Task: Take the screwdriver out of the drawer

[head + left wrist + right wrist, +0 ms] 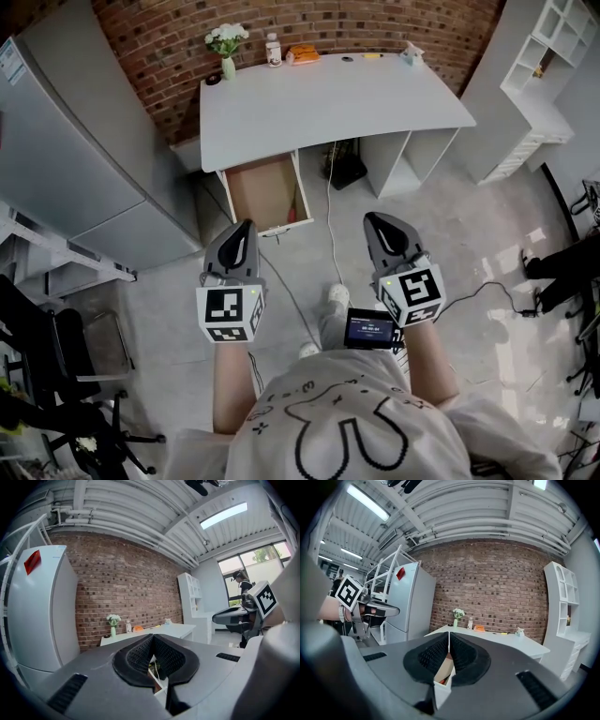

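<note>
Drawer (264, 190) stands pulled open under the white surface (328, 108) at the upper middle of the head view, ahead of both grippers and well apart from them. A small orange-red item (444, 680) in its near corner may be the screwdriver, though that cannot be told. The left hand-held gripper (246, 226) and the right hand-held gripper (376, 218) are both clenched, jaws together on nothing.

One desk (356, 103) with one open drawer (265, 192), one refrigerator (75, 141), one flower vase (228, 67), one bottle (273, 49). Two grippers: left gripper (244, 227), right gripper (377, 219).
</note>
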Motion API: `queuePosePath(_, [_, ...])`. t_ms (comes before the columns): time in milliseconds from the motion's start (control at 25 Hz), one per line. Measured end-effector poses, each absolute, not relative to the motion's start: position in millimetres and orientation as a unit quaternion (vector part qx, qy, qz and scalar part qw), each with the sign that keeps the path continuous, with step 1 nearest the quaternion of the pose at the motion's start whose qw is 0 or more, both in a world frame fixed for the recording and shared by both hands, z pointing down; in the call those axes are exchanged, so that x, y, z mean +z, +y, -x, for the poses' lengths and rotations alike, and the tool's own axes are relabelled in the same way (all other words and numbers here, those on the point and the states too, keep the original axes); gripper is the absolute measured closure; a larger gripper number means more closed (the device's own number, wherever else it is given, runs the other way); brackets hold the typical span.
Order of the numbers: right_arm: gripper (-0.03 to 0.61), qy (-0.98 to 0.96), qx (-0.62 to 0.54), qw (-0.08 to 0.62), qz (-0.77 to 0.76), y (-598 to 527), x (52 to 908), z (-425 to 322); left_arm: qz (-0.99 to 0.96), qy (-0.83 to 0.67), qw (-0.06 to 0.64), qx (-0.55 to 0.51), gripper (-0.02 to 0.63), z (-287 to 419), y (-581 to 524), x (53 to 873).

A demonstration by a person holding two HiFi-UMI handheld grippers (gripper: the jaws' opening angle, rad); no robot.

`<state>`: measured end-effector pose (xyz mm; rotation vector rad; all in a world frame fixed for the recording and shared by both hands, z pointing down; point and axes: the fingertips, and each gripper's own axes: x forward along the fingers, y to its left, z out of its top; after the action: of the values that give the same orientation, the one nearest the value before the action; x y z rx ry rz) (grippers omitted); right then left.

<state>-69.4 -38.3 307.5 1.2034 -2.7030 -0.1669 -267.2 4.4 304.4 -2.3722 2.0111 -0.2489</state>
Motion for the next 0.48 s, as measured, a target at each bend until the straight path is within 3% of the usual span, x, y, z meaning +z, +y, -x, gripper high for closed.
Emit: queuePosePath(480, [0.557, -0.907, -0.042, 0.099, -0.408, -173, 315, 62, 0.762, 0.643, -0.006, -0.084, 0.601, 266, -134, 308])
